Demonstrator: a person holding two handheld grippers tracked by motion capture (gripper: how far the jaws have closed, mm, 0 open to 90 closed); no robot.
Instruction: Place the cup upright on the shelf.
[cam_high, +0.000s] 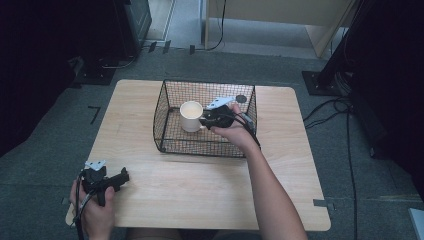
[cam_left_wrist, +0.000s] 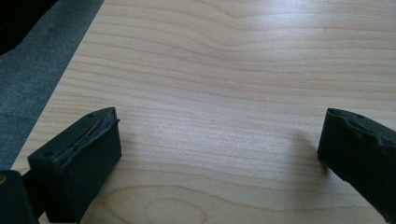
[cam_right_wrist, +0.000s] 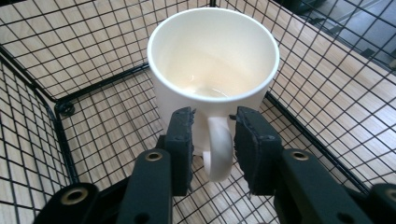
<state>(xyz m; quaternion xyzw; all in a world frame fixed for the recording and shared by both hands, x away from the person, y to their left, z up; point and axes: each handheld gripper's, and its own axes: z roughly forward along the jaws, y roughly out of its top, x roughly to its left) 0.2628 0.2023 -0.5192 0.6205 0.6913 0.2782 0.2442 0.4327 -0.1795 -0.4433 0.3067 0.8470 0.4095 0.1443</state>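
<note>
Wooden table (cam_high: 200, 185), high view: my right gripper (cam_high: 212, 118) reaches into the black wire basket (cam_high: 170, 145) at frame centre, beside the white mug (cam_high: 191, 116); my left gripper (cam_high: 111, 183) rests at lower left. Left gripper view: I see its jaws spread wide over bare wood. Right gripper view: my jaws flank the mug's handle (cam_right_wrist: 218, 151), small gaps either side; mug upright in the basket.

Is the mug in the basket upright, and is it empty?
Upright and empty: the mug stands mouth-up inside the wire basket, its pale bottom bare.
</note>
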